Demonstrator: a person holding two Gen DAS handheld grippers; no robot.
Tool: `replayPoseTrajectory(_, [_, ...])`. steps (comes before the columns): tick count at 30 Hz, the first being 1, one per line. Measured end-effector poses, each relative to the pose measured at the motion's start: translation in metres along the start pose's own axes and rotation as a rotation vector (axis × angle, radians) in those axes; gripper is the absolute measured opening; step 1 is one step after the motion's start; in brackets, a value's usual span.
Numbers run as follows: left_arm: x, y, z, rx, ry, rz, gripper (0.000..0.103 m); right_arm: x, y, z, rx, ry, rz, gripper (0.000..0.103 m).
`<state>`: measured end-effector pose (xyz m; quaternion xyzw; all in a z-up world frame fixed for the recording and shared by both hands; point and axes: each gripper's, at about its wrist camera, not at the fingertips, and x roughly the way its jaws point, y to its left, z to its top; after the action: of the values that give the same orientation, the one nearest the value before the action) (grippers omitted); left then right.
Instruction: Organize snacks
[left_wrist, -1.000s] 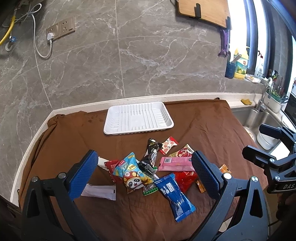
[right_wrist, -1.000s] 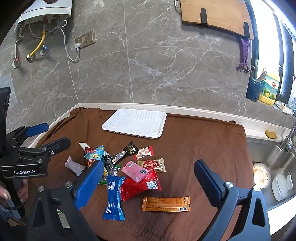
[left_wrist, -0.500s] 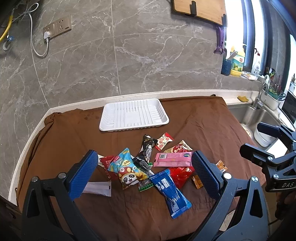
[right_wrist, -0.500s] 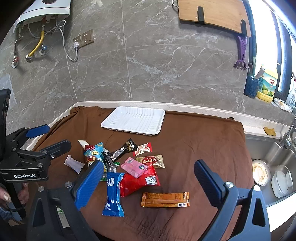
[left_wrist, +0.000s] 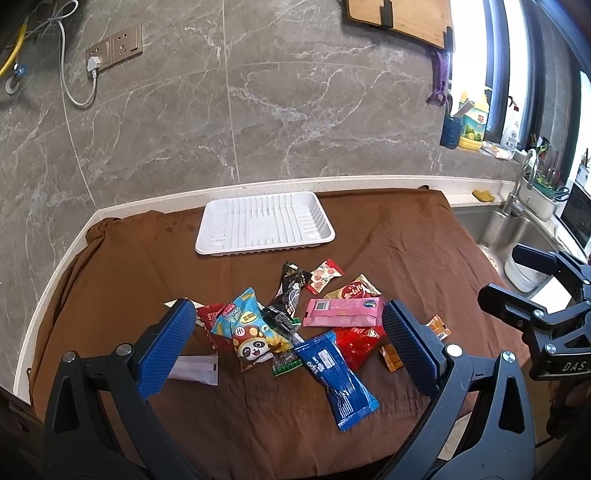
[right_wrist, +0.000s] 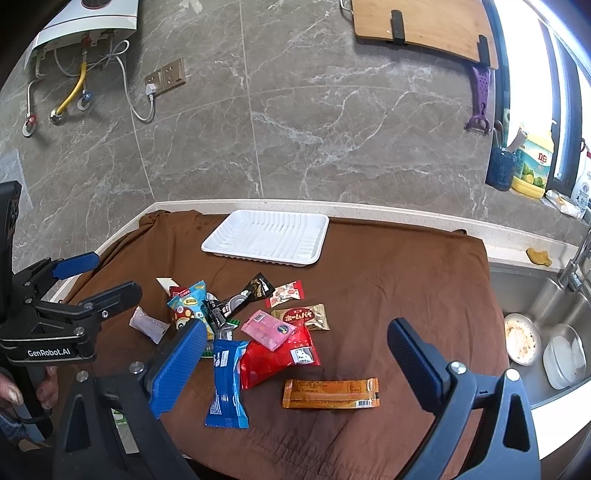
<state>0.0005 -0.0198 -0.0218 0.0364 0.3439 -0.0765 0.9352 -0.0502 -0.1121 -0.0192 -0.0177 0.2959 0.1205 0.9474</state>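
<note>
Snack packets (left_wrist: 295, 325) lay heaped mid-cloth on the brown cloth (right_wrist: 388, 277), the white tray (left_wrist: 264, 229) beyond them empty. An orange bar (right_wrist: 330, 393) sat apart. Left gripper (left_wrist: 288, 350) and right gripper (right_wrist: 295, 358) hovered spread, holding nothing.

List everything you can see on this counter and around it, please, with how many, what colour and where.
tray: 1, white, nothing in it, back of the cloth
cloth: 1, brown, covering the counter
blue packet: 1, front of the snack pile
red packet: 1, middle of the pile, under the pink packet
pink packet: 1, lying on the red one
orange bar: 1, alone, front right of the pile
panda packet: 1, blue with a panda, left of the pile
cutting board: 1, wooden, hung on the wall
sink: 1, steel, right of the counter
left claw: 1, blue pads, open above the pile
right claw: 1, blue pads, open above the pile
</note>
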Motion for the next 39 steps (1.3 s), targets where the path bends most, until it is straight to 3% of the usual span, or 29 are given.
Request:
replayPoseTrajectory(22, [0.015, 0.005, -0.009, -0.041, 0.046, 0.009, 0.102, 0.014, -0.005, -0.003, 0.025, 0.056, 0.025, 0.100])
replayPoseTrajectory(30, [0.023, 0.016, -0.027, -0.194, 0.123, -0.030, 0.102, 0.015, -0.018, -0.010, 0.175, 0.053, 0.055, 0.100])
replayPoseTrajectory(33, [0.020, 0.017, -0.036, -0.220, 0.132, -0.026, 0.102, 0.017, -0.020, -0.017, 0.245, 0.070, 0.099, 0.100])
replayPoseTrajectory(37, [0.019, 0.017, -0.046, -0.240, 0.165, -0.082, 0.102, 0.020, -0.021, -0.030, 0.358, 0.116, 0.178, 0.100])
replayPoseTrajectory(39, [0.019, 0.017, -0.051, -0.254, 0.184, -0.111, 0.102, 0.020, -0.017, -0.032, 0.351, 0.131, 0.200, 0.100])
